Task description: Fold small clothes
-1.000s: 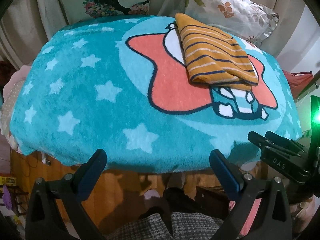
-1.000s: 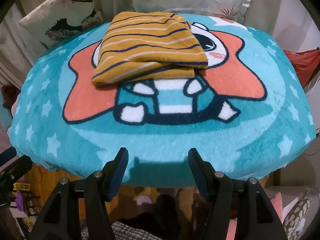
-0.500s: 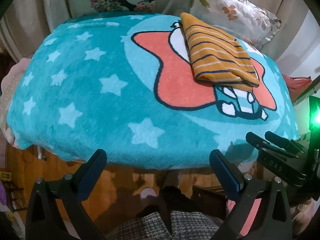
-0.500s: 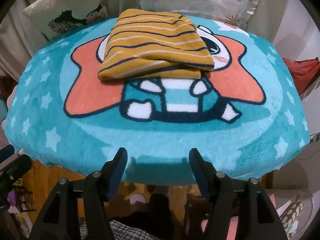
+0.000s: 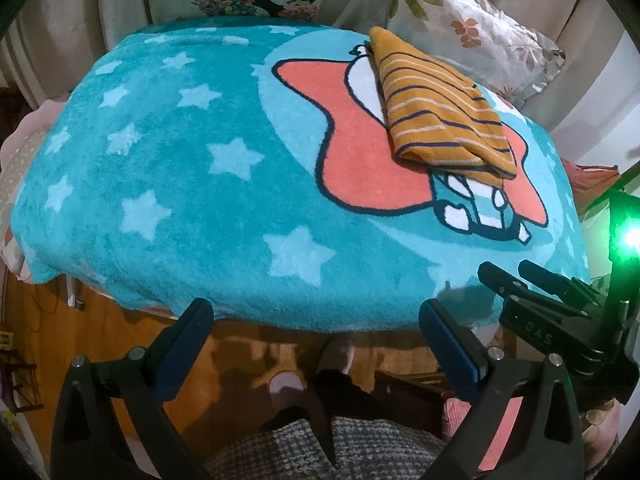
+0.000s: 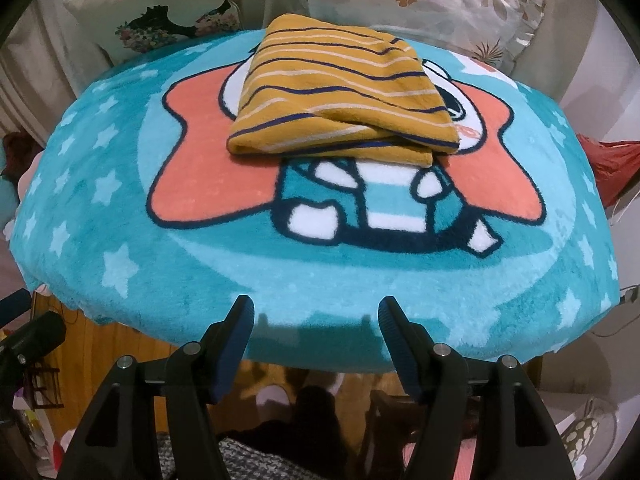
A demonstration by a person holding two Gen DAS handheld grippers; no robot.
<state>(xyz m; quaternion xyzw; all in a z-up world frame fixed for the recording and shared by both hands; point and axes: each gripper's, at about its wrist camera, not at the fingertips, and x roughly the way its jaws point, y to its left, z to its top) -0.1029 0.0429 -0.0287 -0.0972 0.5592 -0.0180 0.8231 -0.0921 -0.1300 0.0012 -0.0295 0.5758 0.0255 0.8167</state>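
Note:
A folded mustard-yellow garment with navy and white stripes (image 6: 340,92) lies on the teal star-print blanket (image 6: 200,272), over the cartoon figure. It also shows in the left wrist view (image 5: 440,112), at the far right of the blanket (image 5: 180,180). My left gripper (image 5: 316,316) is open and empty, held off the blanket's near edge. My right gripper (image 6: 316,312) is open and empty at the near edge, well short of the garment. The right gripper also shows from the side in the left wrist view (image 5: 524,276).
Floral pillows (image 6: 420,4) lean behind the blanket. A red cloth (image 6: 612,168) lies off the right edge. Wooden floor (image 5: 248,364) and the person's slippered feet (image 5: 288,388) show below the blanket's edge. A green light (image 5: 632,236) glows at the right.
Both grippers have stayed open and empty near the blanket's front edge. Both views have shifted a little, so the garment sits slightly lower in the frames. The garment itself has not moved.

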